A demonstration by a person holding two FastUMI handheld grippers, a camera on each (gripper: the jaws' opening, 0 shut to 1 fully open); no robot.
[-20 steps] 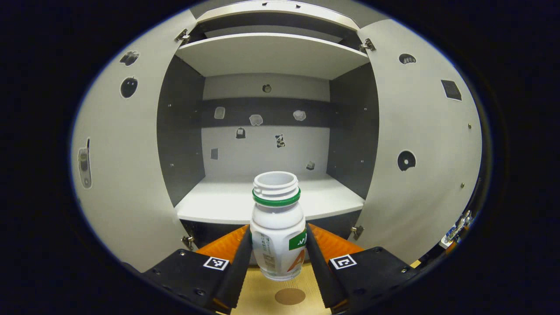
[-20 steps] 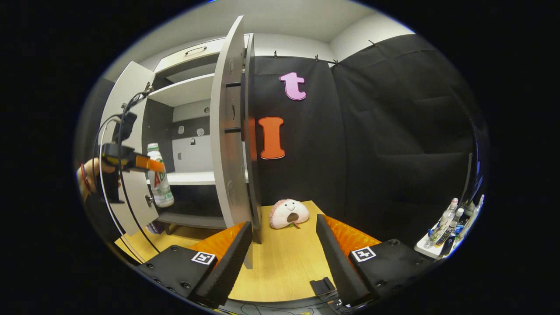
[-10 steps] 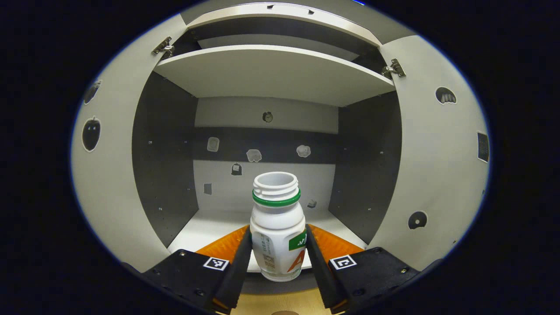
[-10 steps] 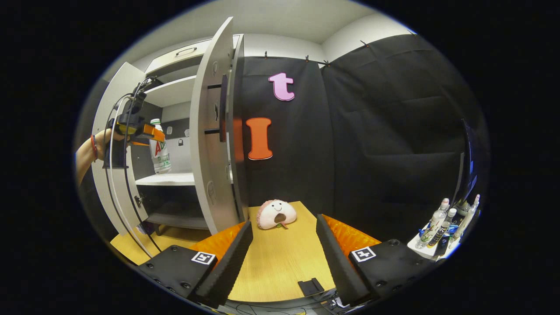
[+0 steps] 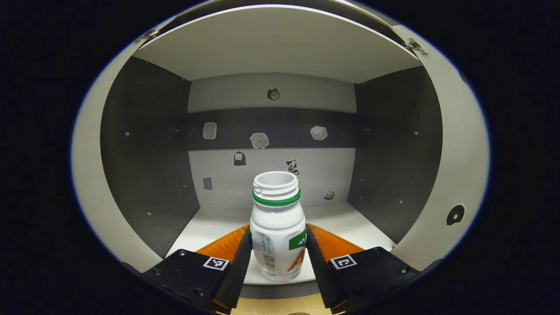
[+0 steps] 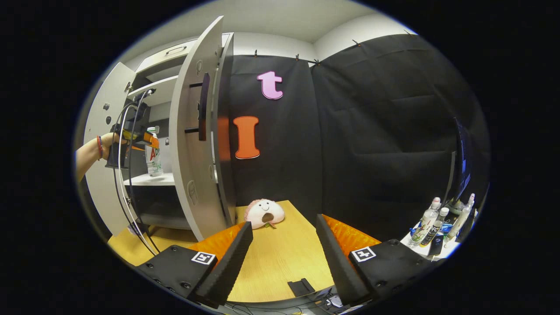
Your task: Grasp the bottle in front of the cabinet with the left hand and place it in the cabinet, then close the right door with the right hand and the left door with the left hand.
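Observation:
A white bottle with a green neck ring and no cap stands upright between the fingers of my left gripper, which is shut on it. Its base is at the front edge of the cabinet's white lower shelf; I cannot tell whether it touches. In the right gripper view the same bottle is at the shelf, held by the left gripper in a person's hand. My right gripper is open over the wooden table, apart from the open right door.
Both cabinet doors stand wide open; the left door is behind the hand. A plush toy with a face lies on the table by the right door. Several bottles on a tray stand at the far right. Cables hang from the left gripper.
The left gripper has carried the bottle forward and into the cabinet opening, down toward the lower shelf. The right gripper's view has drifted slightly to the right; it stays open.

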